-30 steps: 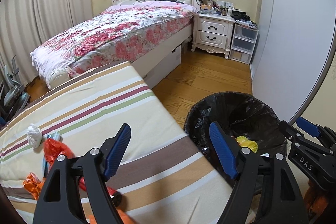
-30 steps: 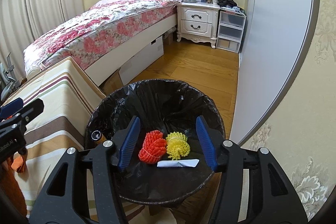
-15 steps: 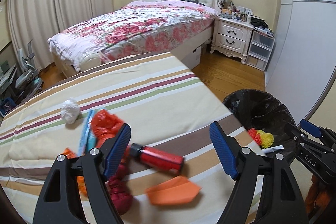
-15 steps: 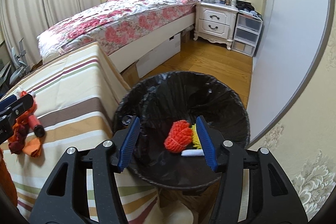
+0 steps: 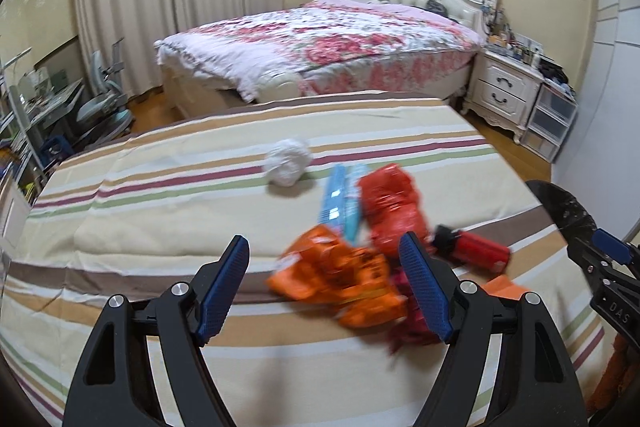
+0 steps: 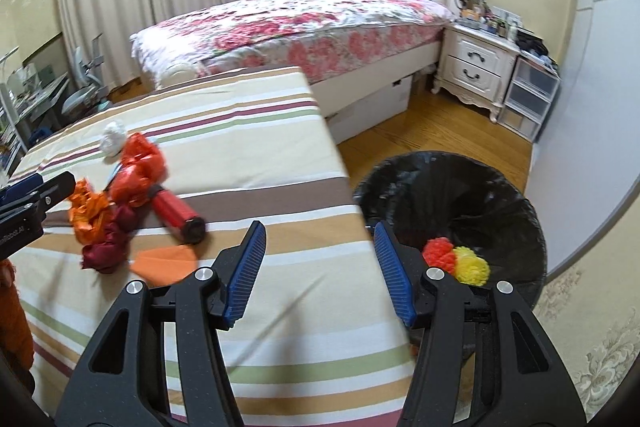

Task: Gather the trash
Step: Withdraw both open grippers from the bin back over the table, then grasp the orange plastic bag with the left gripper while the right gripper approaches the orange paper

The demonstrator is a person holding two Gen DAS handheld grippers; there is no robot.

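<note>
Left tongs: jaws spread wide, empty, held above the striped tabletop. Orange wrapper: crumpled, on the cloth between and just beyond the left tongs' tips, blurred. Red bag: crumpled, beyond the wrapper, touching it. Light-blue packet: flat, beside the red bag on its left. White paper ball: farther out, apart from the pile. Red cylinder: on its side, right of the left tongs' right finger. Right tongs: jaws spread wide, empty, over the tabletop's near edge. Black-lined bin: on the floor just right of the right tongs, holding a red pompom and a yellow pompom side by side. Orange paper: flat, left of the right tongs.
</note>
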